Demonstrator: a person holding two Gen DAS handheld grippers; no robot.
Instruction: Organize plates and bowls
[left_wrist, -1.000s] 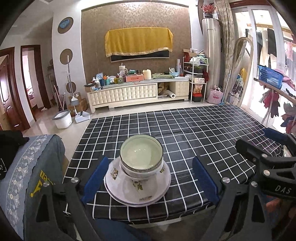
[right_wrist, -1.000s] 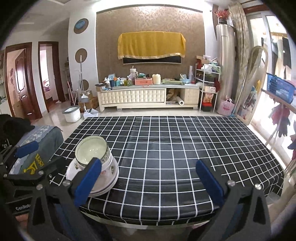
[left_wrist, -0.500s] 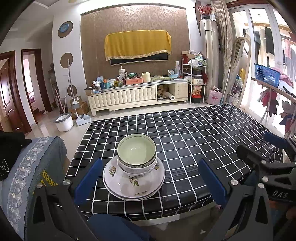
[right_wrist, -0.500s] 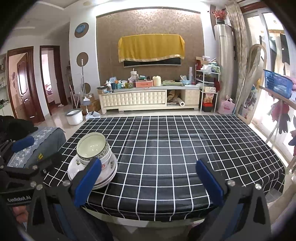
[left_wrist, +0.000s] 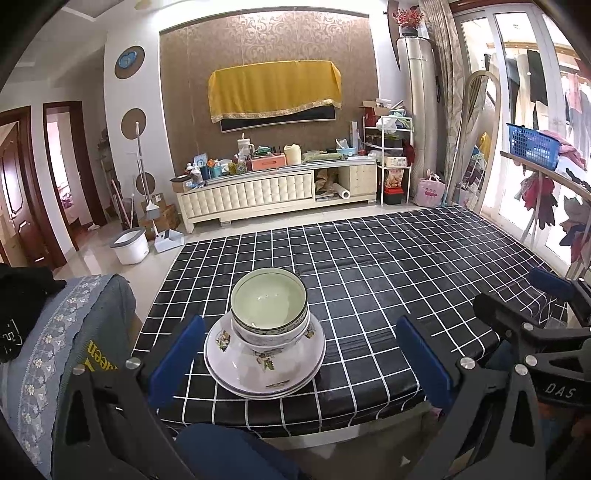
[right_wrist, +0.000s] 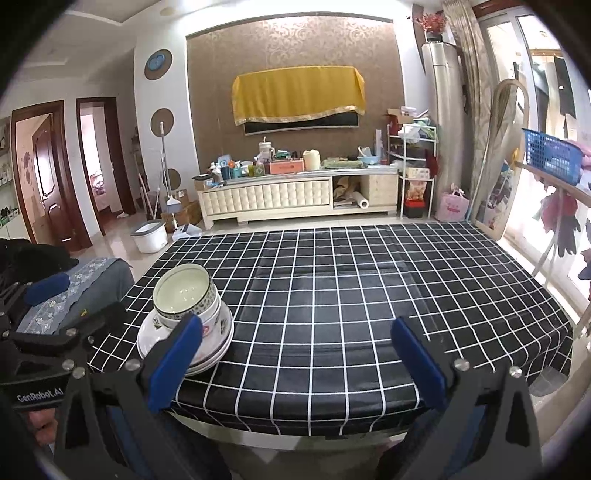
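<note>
The black checked tablecloth (left_wrist: 369, 295) is filling the near view, with the left gripper (left_wrist: 299, 360) hanging just short of its edge, its jaws having just been opening to full spread, nothing between them. The right gripper (right_wrist: 295, 363) is gaping empty too. Beyond, 2 nested bowls (left_wrist: 269, 308) are sitting on stacked plates (left_wrist: 264, 360) near the table's front-left corner. Judging it stacked, both should be backing off without nudging the rims.

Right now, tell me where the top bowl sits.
The top bowl is nested in a second bowl on stacked plates, near the table's front-left corner. It is centre in the left wrist view and lower left in the right wrist view.
</note>
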